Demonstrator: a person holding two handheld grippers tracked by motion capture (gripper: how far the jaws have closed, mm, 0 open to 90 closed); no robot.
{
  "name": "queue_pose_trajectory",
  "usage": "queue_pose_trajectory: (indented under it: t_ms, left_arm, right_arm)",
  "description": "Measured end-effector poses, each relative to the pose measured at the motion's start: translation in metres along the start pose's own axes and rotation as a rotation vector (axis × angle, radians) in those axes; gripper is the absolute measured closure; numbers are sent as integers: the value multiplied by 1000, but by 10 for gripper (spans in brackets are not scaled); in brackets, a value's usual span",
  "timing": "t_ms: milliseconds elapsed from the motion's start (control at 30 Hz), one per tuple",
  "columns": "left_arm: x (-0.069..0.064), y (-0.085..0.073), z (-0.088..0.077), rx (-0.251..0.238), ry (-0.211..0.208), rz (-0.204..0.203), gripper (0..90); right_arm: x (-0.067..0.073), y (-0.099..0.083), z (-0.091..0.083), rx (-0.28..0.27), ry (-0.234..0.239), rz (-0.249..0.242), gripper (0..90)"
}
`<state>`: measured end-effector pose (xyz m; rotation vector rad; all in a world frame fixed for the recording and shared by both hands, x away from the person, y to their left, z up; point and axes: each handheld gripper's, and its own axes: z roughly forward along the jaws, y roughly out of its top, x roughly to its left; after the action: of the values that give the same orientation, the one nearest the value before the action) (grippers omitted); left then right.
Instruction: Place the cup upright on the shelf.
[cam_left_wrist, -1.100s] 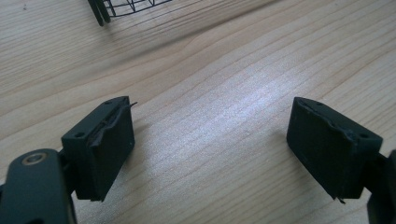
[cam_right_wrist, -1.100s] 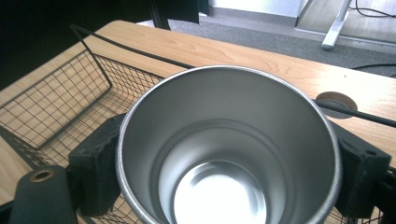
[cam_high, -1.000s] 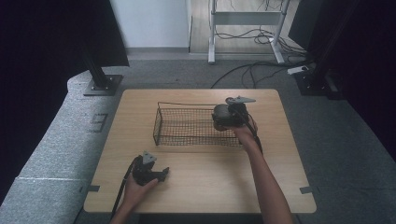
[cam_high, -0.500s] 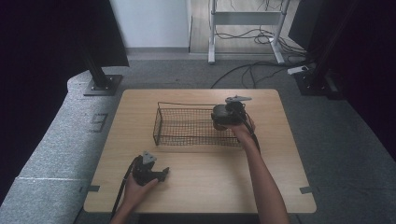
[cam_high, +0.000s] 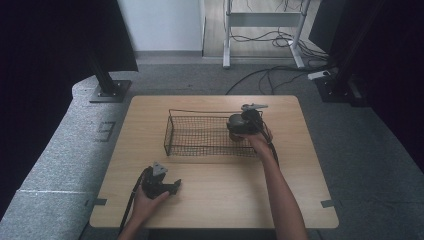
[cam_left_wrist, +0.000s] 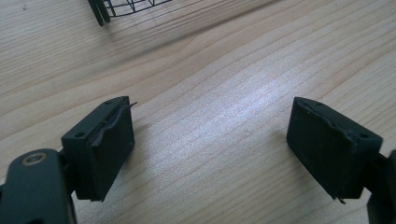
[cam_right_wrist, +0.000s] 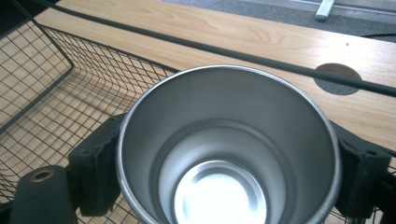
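A shiny steel cup (cam_right_wrist: 224, 154) sits mouth up between the black jaws of my right gripper (cam_right_wrist: 229, 172), which is shut on its sides. In the high view this gripper (cam_high: 240, 125) holds the cup (cam_high: 234, 123) at the right end of a black wire basket (cam_high: 170, 132), within its walls; whether the cup touches the mesh floor (cam_right_wrist: 51, 107) I cannot tell. My left gripper (cam_high: 172, 188) rests low near the table's front left. Its jaws stand wide open over bare wood (cam_left_wrist: 210, 140) with nothing between them.
The basket stands mid-table, long side across. A corner of it (cam_left_wrist: 100, 9) lies ahead of the left gripper. A round hole (cam_right_wrist: 337, 78) is in the tabletop beyond the basket. Cables and a desk frame (cam_high: 260, 30) lie on the floor behind the table.
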<state>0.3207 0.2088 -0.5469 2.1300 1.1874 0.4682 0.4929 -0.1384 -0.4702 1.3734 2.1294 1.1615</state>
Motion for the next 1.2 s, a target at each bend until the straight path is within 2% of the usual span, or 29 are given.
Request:
queue_pose_trajectory:
  t_ms: [500,1200]
  left_arm:
    - [0,0,0,-2,-1,1,150]
    - [0,0,0,-2,-1,1,150]
  right_arm:
    - [-3,-5,9,74,-6,-5,139]
    - [-4,-2,13,136,-8,-14,137]
